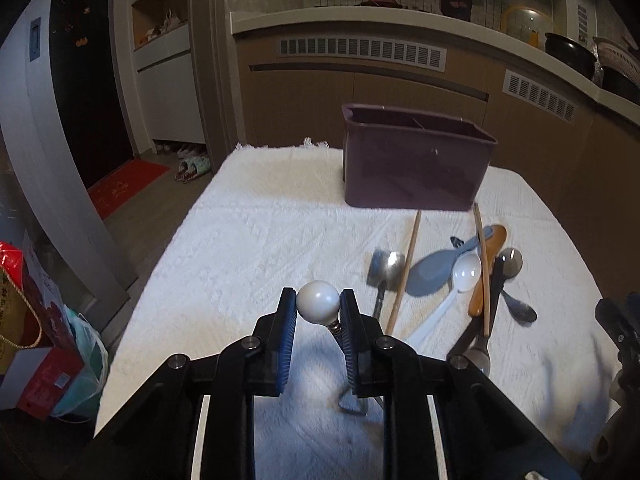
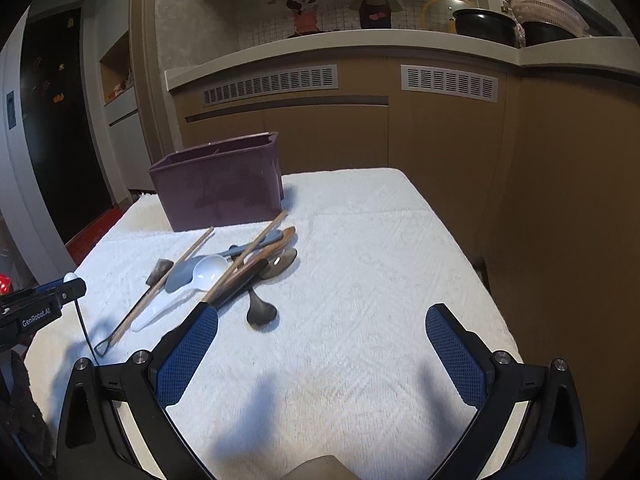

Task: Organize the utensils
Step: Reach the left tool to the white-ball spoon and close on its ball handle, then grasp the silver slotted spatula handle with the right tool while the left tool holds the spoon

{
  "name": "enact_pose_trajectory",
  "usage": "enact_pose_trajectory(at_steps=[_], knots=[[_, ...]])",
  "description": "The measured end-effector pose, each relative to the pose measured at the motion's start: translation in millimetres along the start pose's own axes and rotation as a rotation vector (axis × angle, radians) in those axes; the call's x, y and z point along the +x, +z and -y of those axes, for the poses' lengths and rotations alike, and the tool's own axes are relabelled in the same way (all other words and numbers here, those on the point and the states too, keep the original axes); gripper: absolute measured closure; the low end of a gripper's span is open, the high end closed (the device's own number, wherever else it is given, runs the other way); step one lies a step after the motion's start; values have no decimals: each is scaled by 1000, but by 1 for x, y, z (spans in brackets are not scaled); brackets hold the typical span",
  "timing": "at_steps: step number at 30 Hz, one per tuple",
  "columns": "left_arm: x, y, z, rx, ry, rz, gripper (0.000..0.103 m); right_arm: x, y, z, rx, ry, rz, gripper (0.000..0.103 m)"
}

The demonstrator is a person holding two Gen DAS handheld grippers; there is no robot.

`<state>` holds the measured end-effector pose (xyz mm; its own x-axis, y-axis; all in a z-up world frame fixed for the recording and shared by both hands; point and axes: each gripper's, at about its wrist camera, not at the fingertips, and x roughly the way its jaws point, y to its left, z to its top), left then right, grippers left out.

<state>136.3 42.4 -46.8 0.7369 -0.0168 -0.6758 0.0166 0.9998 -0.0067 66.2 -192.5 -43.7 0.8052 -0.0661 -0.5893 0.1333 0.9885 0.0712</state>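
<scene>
At the left, the left gripper [image 1: 318, 304] pinches a white ball-headed utensil with a thin metal stem [image 1: 318, 302] between its blue-padded fingers [image 1: 286, 320], holding it lifted above the white textured cloth [image 1: 256, 240] that covers the table; the stem hangs down to a small wire loop near the cloth. The pads bear on the round, smooth head and not on the stem, so the judgement is that the ball could roll or slip out if the gripper tilts, and the dangling stem could catch the rim on the way in. Further right and at the back stands the dark purple rectangular plastic bin [image 1: 416, 160], open-topped, a divider faintly visible inside. In front of it lies the loose pile: two wooden chopsticks [image 1: 404, 272], a grey-blue plastic rice paddle [image 1: 430, 274], a white plastic soup spoon [image 1: 464, 270], a brown wooden spoon [image 1: 486, 272] and dark metal spoons [image 1: 512, 264], crossing one another, so pulling one out may drag its neighbours. At the far right the right gripper [image 2: 322, 336] hovers over bare cloth with its jaws spread wide, holding nothing.
</scene>
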Motion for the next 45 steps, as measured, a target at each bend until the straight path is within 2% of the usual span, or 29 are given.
enact_pose_trajectory(at_steps=[7,14,19,23,26,33,36,41,45], knots=[[6,24,-22,-30,-15,31,83,33,33,-21,-40,14,-43,1],[-1,28,-47,-11,-59,27,83,73,35,-75,-137,113,-176,25],[-9,28,-61,6,-73,26,83,94,29,-112,-177,171,-251,34],[-7,32,-70,7,-92,24,83,97,25,-128,-227,166,-260,36],[-2,34,-69,17,-90,21,83,92,26,-126,-238,147,-261,36],[15,33,-52,16,-122,34,83,66,28,-94,-252,47,-206,36],[24,33,-42,22,-111,27,82,62,28,-84,-253,27,-196,36],[33,31,-32,37,-111,9,82,68,26,-74,-210,44,-214,36],[26,33,-38,28,-123,10,82,73,29,-84,-202,77,-218,36]])
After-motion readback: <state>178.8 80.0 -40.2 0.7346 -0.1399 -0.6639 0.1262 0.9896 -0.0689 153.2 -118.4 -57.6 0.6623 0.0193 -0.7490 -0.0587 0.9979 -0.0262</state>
